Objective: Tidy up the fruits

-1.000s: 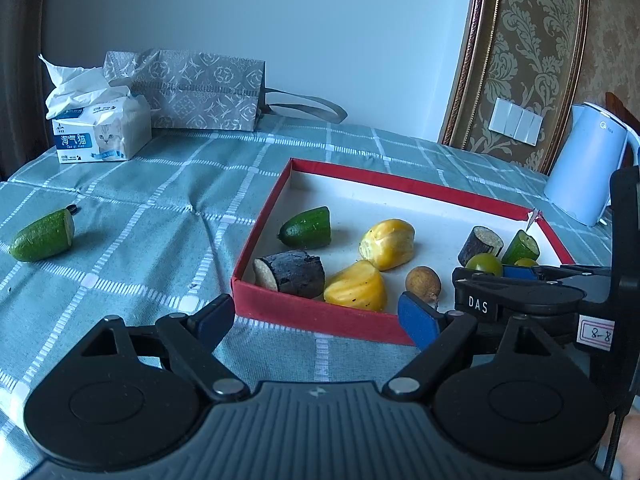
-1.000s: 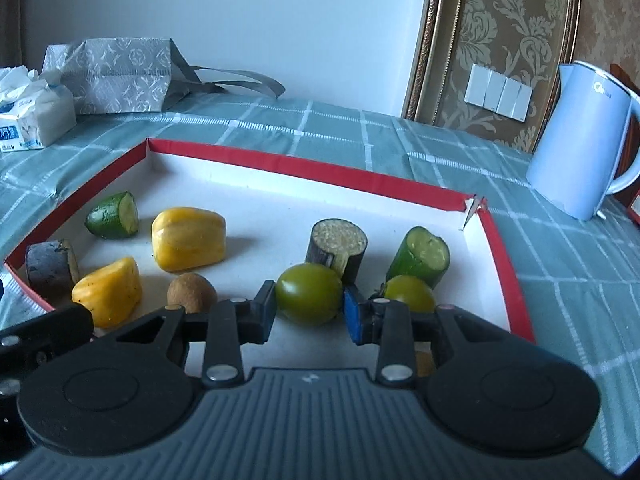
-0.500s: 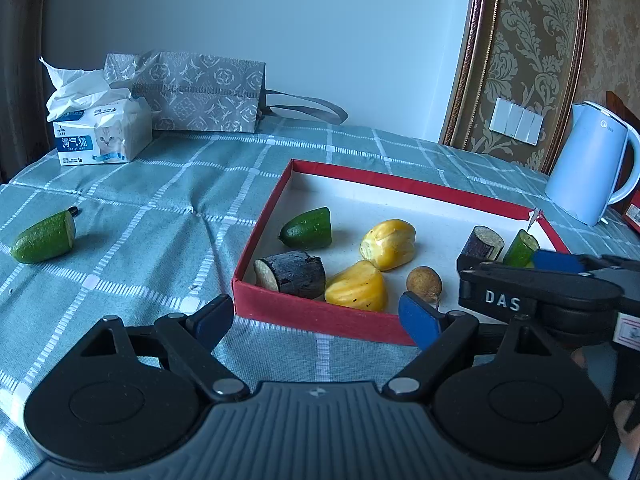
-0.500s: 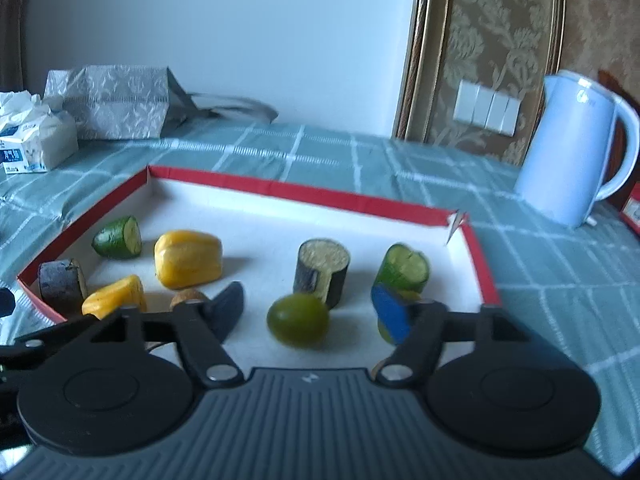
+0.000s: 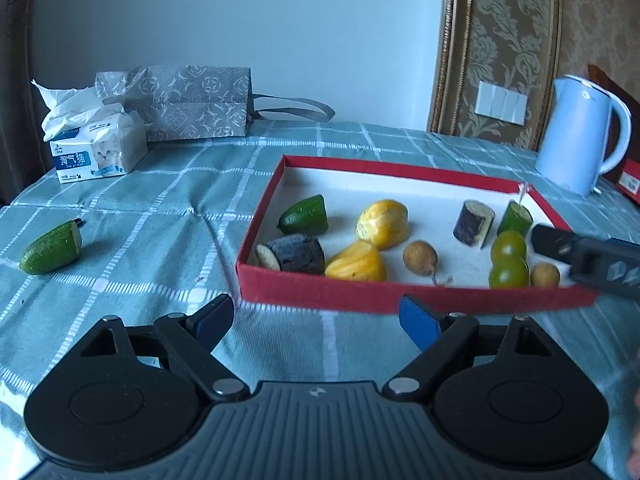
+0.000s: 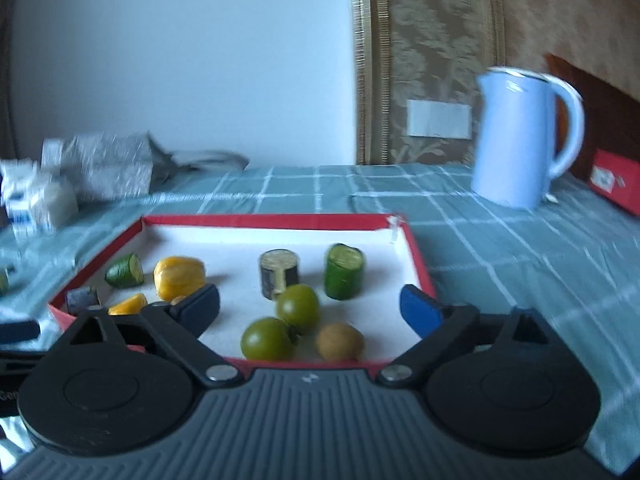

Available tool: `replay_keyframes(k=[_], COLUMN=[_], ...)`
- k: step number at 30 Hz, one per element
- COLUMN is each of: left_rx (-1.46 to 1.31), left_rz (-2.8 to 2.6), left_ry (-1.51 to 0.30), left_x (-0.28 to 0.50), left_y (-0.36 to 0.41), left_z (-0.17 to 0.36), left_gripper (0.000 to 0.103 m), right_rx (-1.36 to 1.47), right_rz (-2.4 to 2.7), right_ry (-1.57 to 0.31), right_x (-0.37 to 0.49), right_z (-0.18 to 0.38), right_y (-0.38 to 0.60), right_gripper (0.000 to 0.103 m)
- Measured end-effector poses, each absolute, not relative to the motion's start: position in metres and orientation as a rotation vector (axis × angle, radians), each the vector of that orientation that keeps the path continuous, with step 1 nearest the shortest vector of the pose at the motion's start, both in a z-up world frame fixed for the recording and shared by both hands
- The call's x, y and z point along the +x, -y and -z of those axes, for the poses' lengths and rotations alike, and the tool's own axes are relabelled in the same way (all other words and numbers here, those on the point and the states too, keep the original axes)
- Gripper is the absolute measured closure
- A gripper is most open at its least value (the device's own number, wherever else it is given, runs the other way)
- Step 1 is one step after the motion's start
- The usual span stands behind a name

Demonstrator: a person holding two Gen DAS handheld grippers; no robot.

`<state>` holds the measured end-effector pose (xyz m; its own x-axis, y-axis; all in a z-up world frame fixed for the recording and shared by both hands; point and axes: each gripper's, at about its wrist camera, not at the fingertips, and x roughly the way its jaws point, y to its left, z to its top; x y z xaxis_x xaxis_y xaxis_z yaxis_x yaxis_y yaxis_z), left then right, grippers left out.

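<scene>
A red box [image 5: 400,294] with a white floor holds cut fruit pieces. Among them are two green tomatoes [image 5: 508,260], yellow pieces [image 5: 382,224] and dark eggplant chunks [image 5: 296,254]. One green cucumber piece [image 5: 52,248] lies on the cloth, left of the box. My left gripper [image 5: 316,320] hangs open and empty over the cloth before the box's front wall. My right gripper [image 6: 312,310] is at the box's near right corner with its jaws opening. The green tomatoes [image 6: 298,308] lie in the box beyond the pads [image 6: 420,310], untouched. The left wrist view shows the right gripper [image 5: 580,254] at its right edge.
A pale blue kettle [image 6: 520,140] stands on the checked cloth behind and right of the box [image 6: 260,219]. A tissue pack [image 5: 96,152] and a grey patterned bag [image 5: 180,102] sit at the back left. A red item [image 6: 616,184] lies at the far right.
The right gripper opened and let go of a green tomato, which now rests beside the other one. It then drew back towards the box's near edge. The left gripper stayed open and still.
</scene>
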<state>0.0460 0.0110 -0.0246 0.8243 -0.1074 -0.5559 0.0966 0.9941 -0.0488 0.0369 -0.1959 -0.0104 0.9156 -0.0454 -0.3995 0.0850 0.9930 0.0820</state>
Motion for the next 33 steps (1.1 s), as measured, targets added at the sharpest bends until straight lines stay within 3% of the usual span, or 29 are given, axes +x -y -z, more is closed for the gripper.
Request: replay_keyframes(k=[7,15,33], left_rx=[-0.034,-0.004,0.029], left_rz=[0.104,0.081,0.040], left_ry=[-0.615,-0.636,-0.624], left_x=[0.044,0.037,0.011], left_y=[-0.015,-0.009,0.001], left_z=[0.028,0.026,0.018], left_gripper=[0.013,0.013,0.013], right_rx=[0.219,0.122,0.191], right_rz=[0.065,0.078,0.100], right_ry=[-0.385,-0.318,-0.443], right_x=[-0.003,-0.031,-0.024], right_z=[0.020,0.020,0.034], right_y=[0.216,0.200,0.209], right_gripper=[0.000,0.000,0.000])
